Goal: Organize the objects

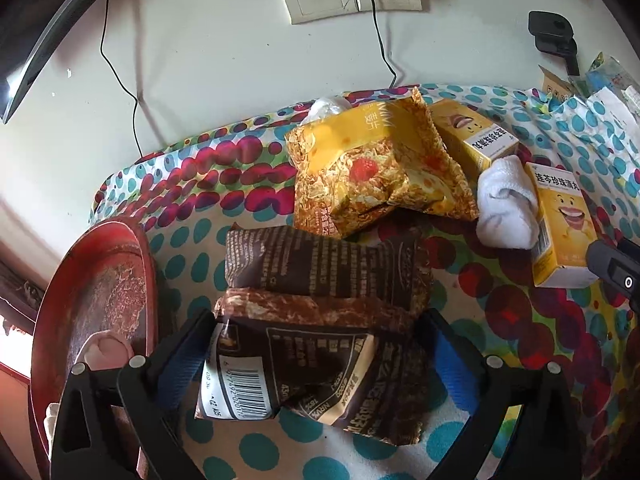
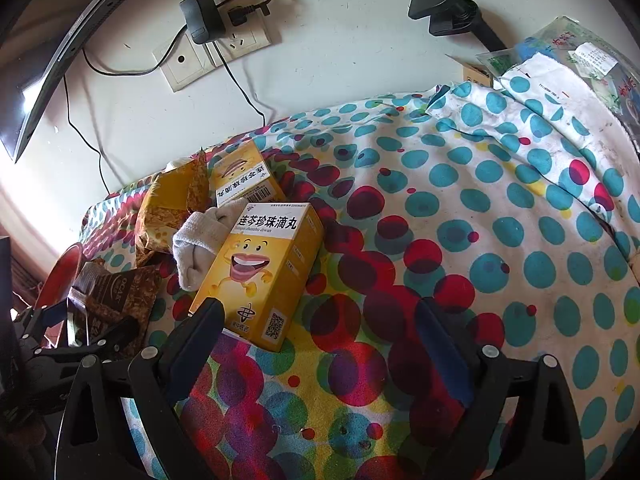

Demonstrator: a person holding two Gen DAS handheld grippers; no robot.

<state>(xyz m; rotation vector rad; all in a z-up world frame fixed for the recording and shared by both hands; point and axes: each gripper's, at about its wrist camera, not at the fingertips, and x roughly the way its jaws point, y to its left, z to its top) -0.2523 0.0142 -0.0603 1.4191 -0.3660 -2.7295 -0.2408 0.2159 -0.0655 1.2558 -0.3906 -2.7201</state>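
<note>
Left wrist: jaws straddle brown packet (image 1: 320,344), red tray (image 1: 96,292) holds pink item (image 1: 108,352); right jaws wide.

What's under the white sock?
The sock lies on the dotted cloth, wedged between two yellow boxes, leaning on both. Anything beneath it is covered.

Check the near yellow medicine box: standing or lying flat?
Lying flat: the near yellow box rests face-up on the dotted cloth, against the white sock.
</note>
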